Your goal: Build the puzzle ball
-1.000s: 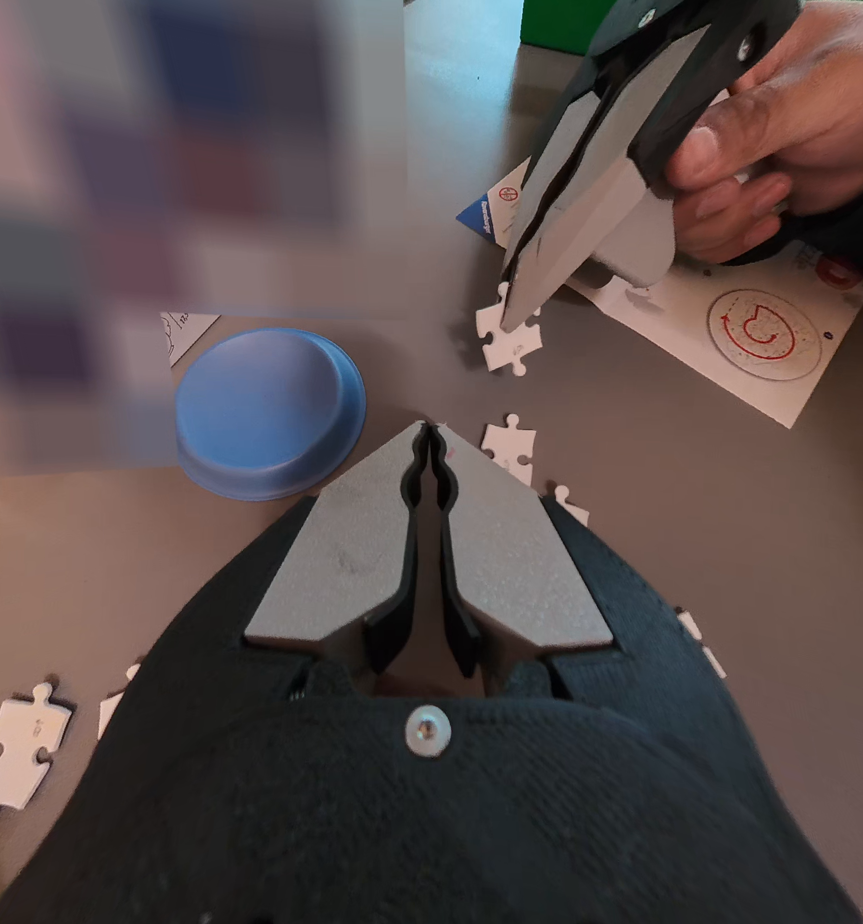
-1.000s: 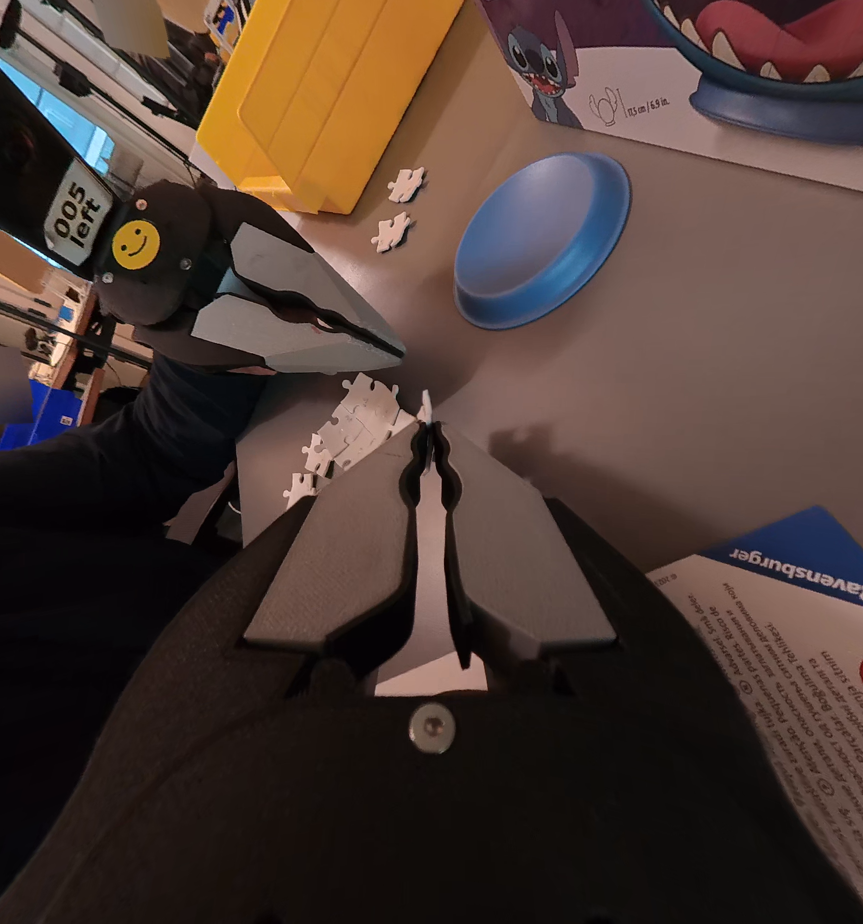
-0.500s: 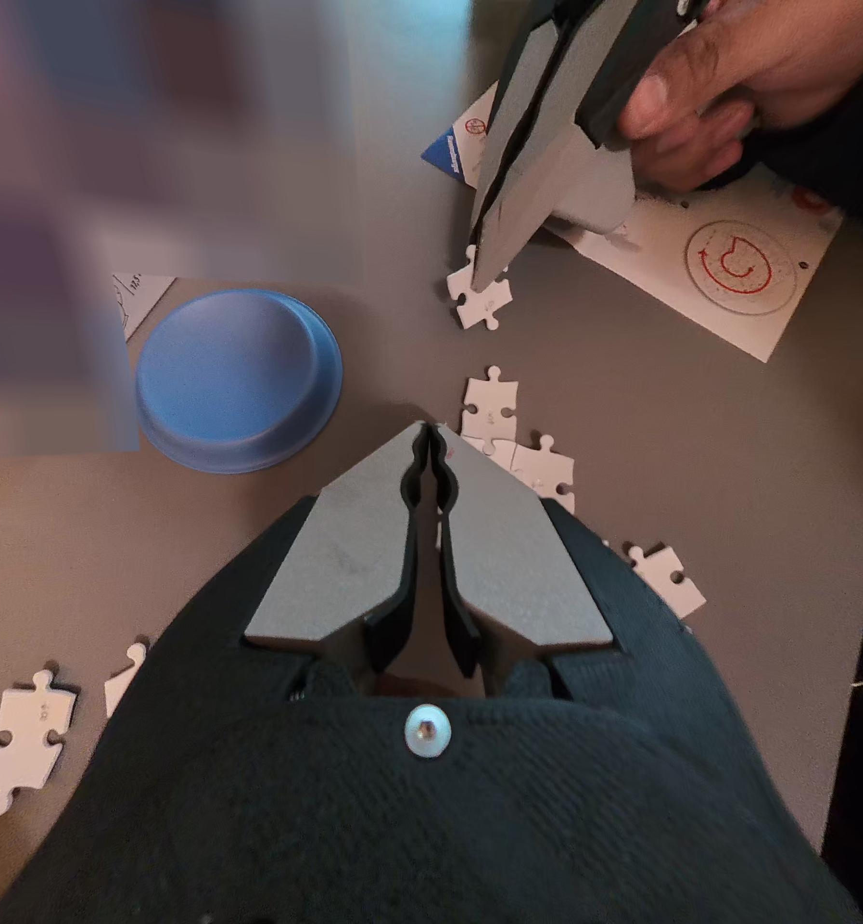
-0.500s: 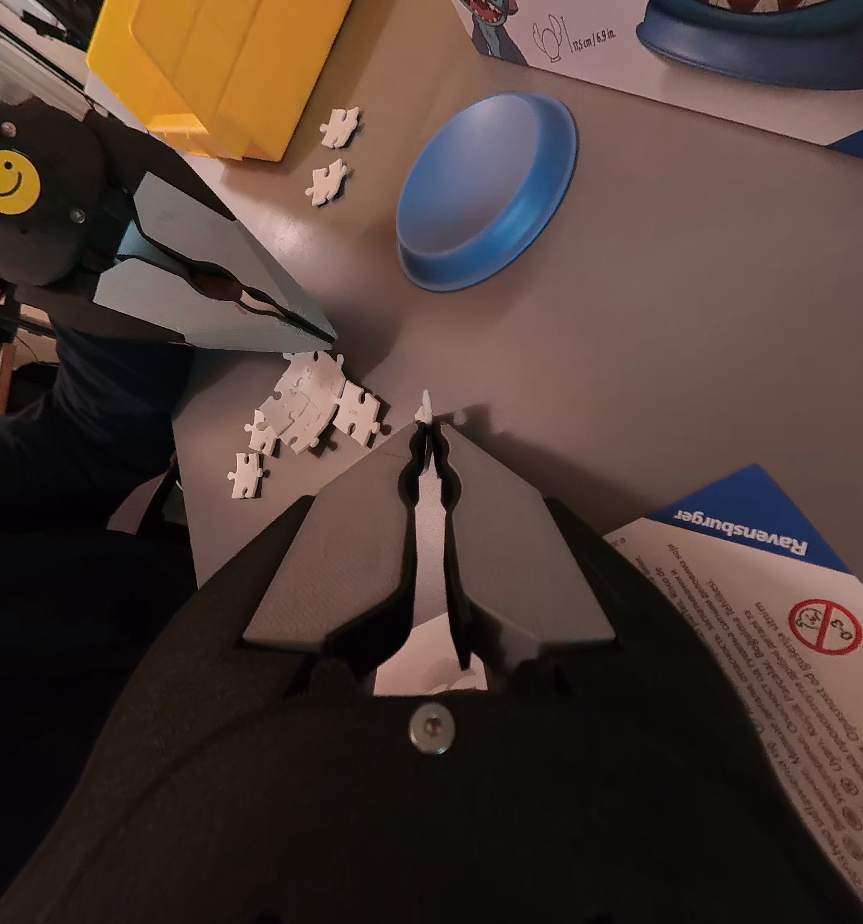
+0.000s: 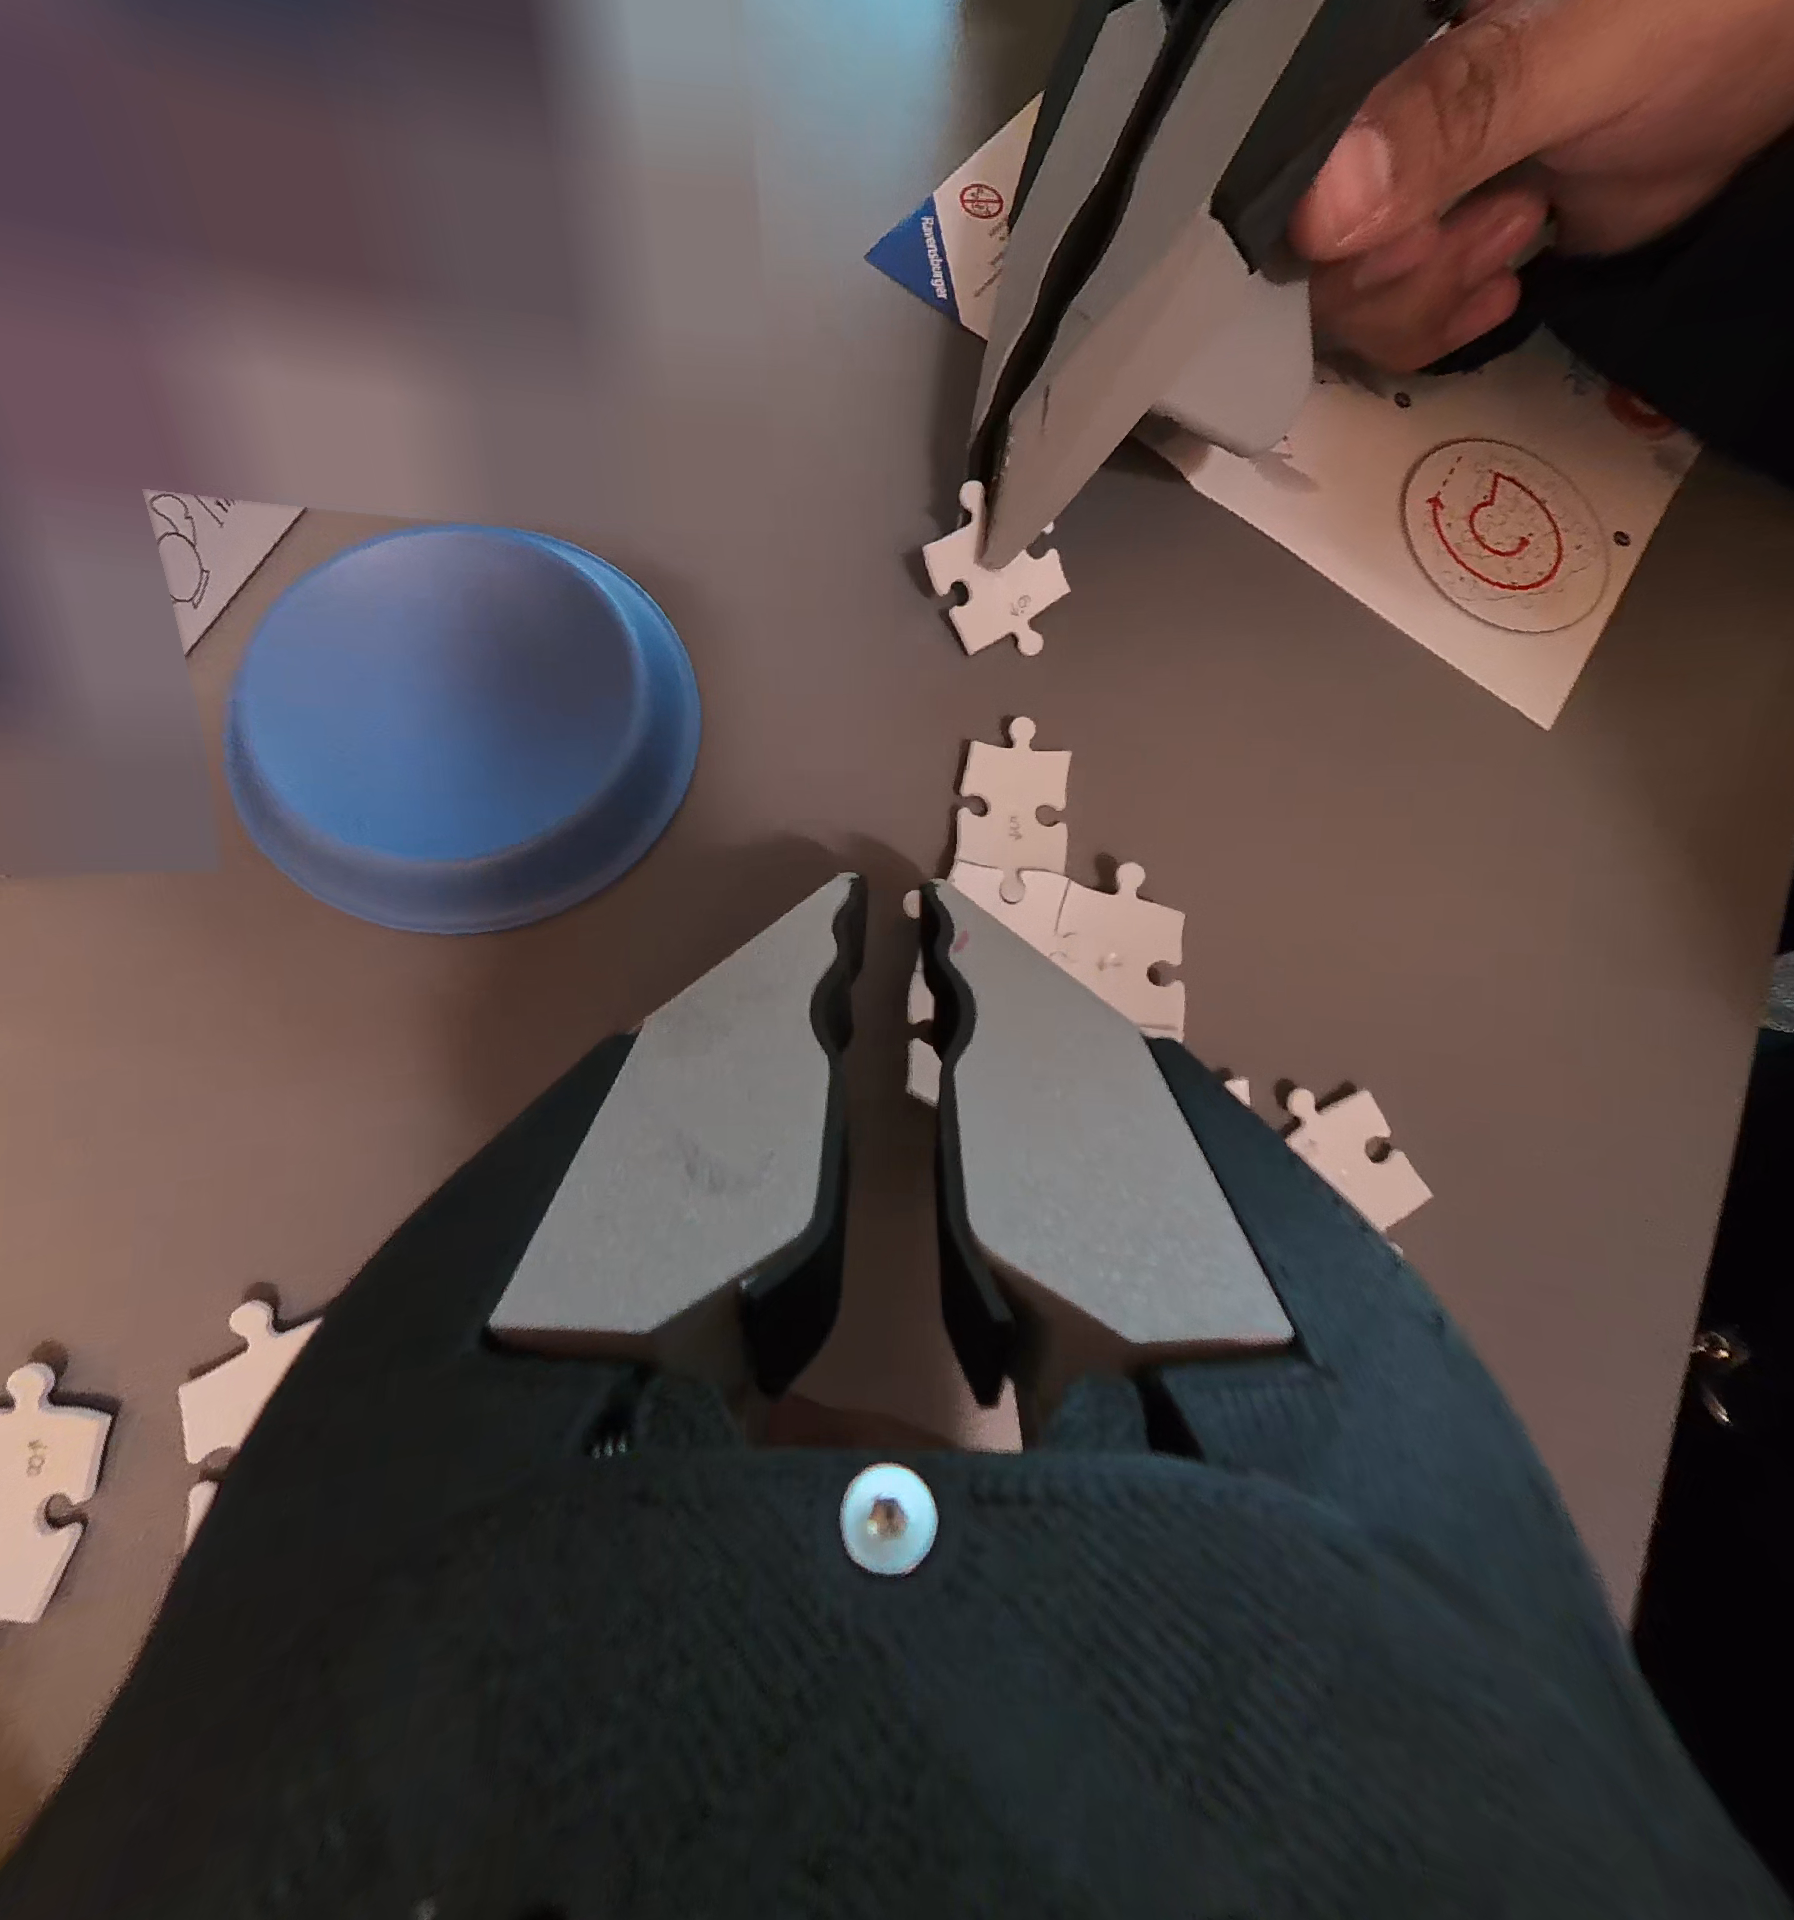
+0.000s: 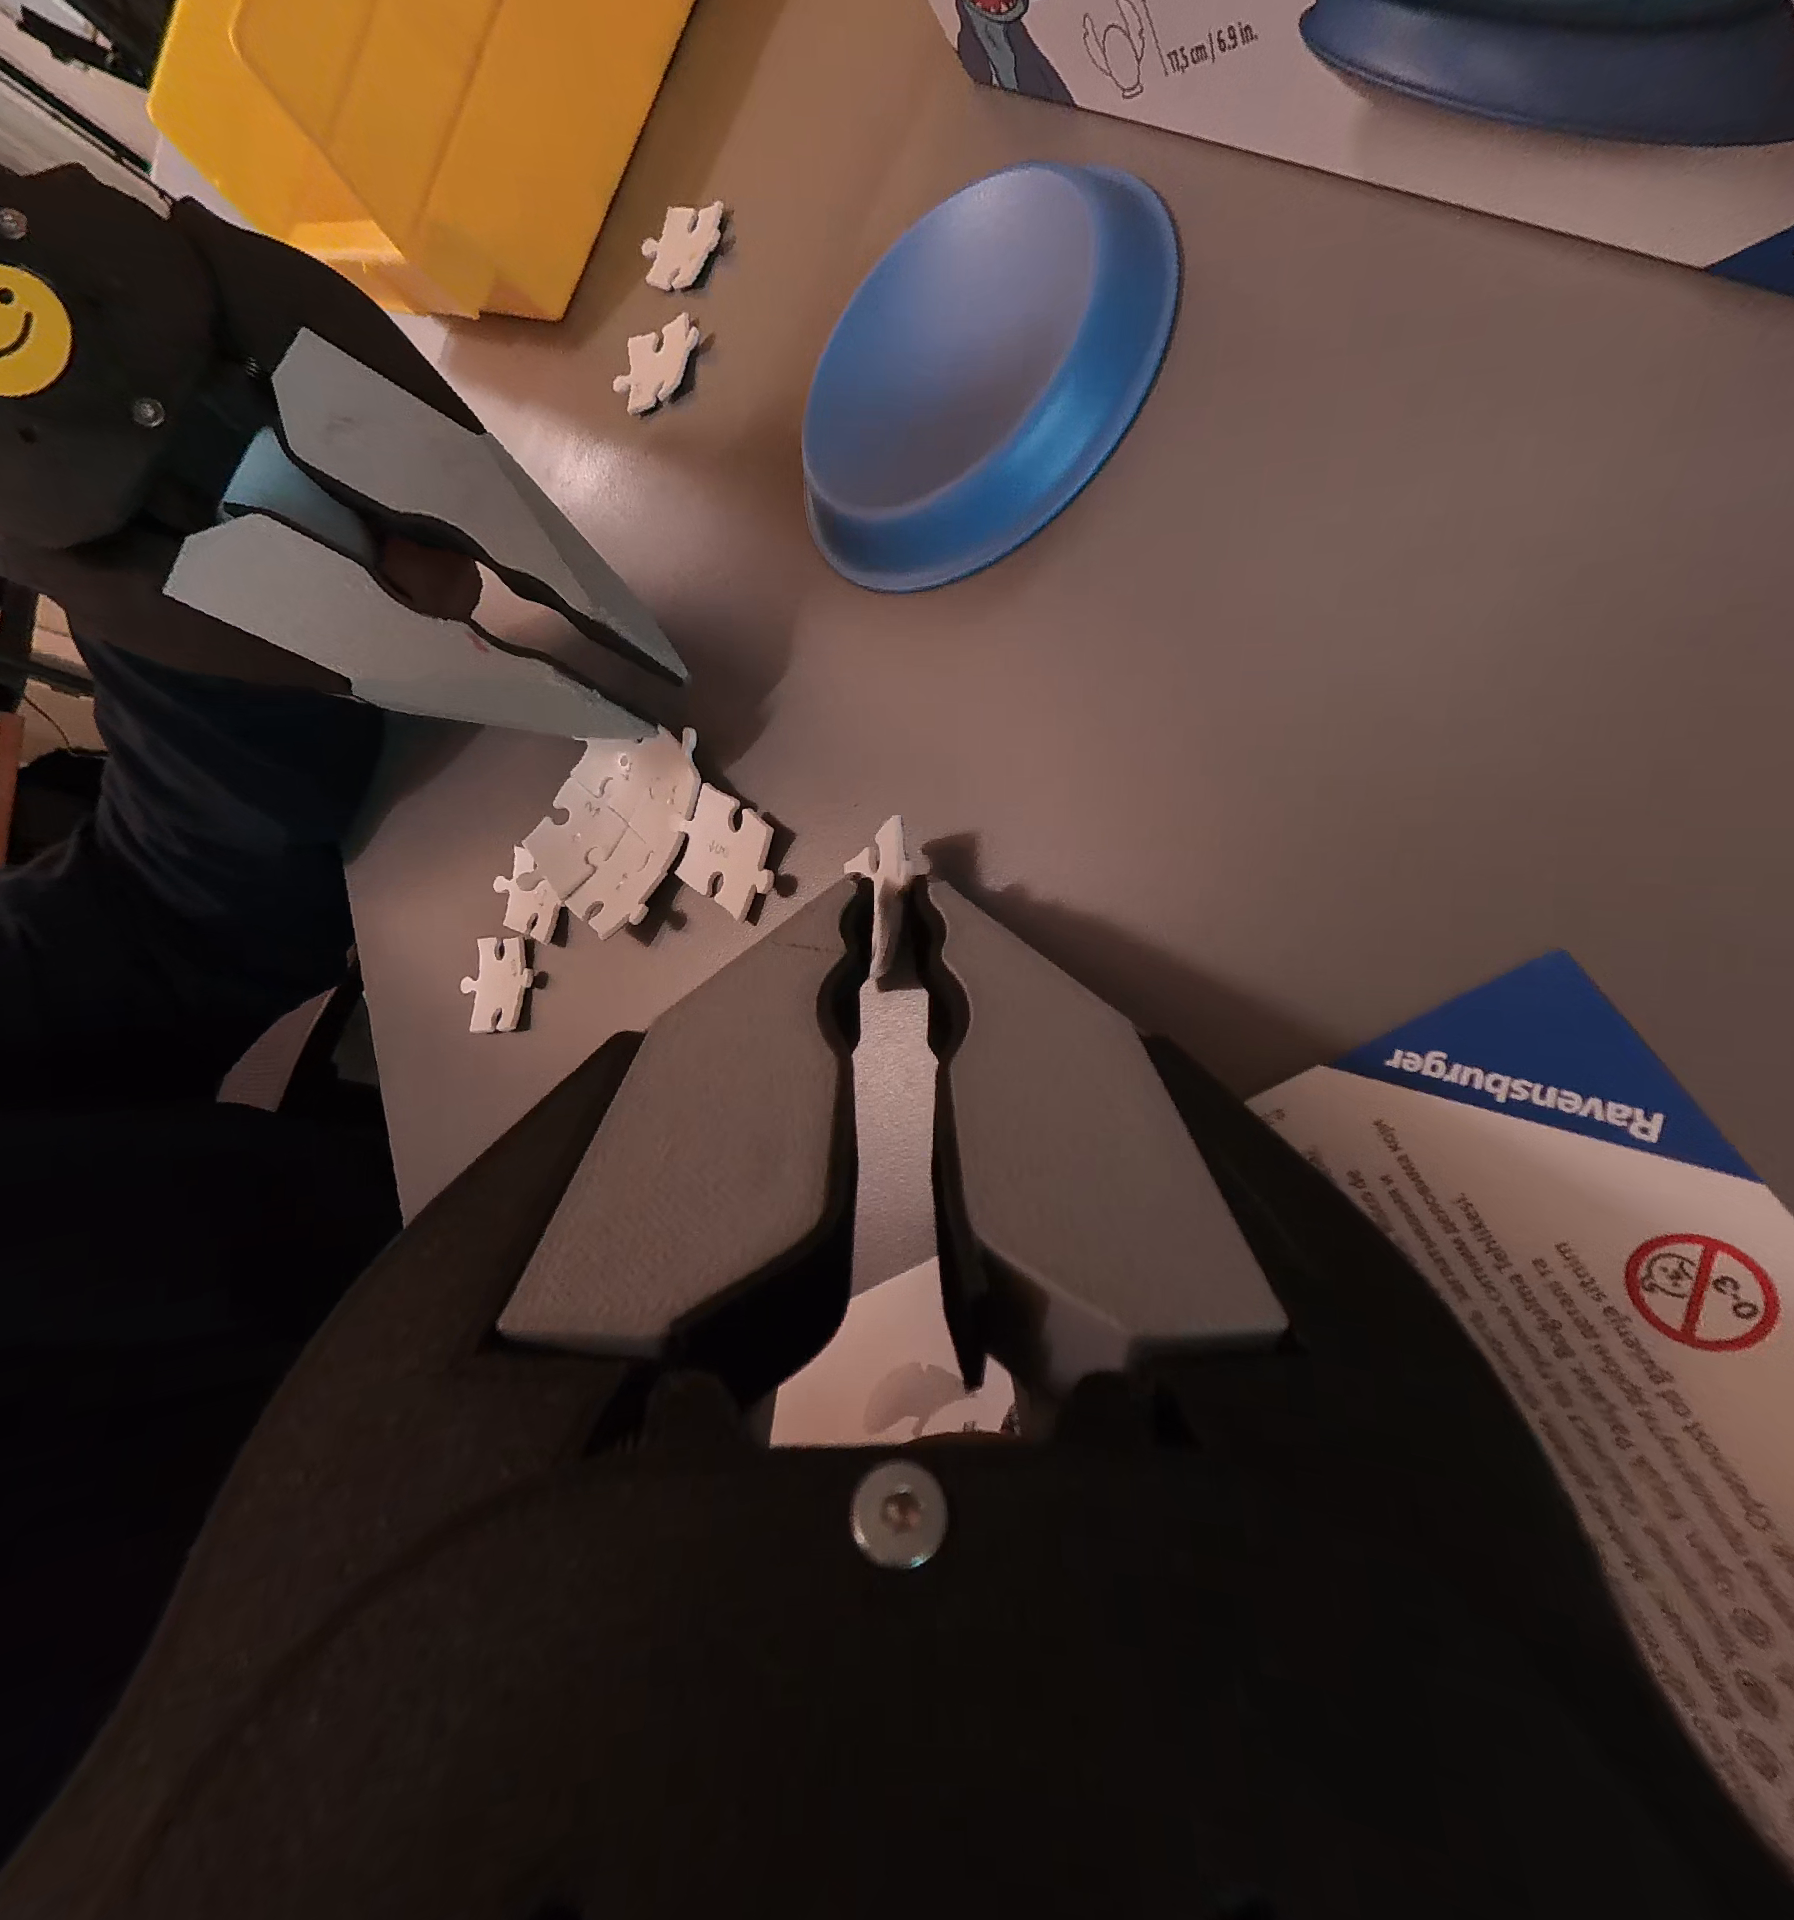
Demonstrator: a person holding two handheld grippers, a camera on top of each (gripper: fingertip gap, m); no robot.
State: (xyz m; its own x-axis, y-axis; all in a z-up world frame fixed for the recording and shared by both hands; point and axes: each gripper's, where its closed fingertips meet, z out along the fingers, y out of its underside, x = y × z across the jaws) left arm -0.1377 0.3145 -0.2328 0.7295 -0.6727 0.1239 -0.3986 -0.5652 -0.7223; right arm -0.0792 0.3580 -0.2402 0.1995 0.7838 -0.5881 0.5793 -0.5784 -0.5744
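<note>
Grey table [image 5: 1288, 935] (edge near): right gripper [image 6: 888, 894] pinches piece [image 5: 997, 582].

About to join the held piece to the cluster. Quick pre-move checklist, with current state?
1. Right gripper clamped on puzzle piece: ok.
2. Piece edge-on and not slipping: cannot tell.
3. Left gripper slightly open, empty, free to steady: ok.
4. Joined cluster flat on table, partly under the left fingers: ok.
5. Path from held piece to cluster clear: ok.
6. Blue stand clear of the work area: ok.
</note>
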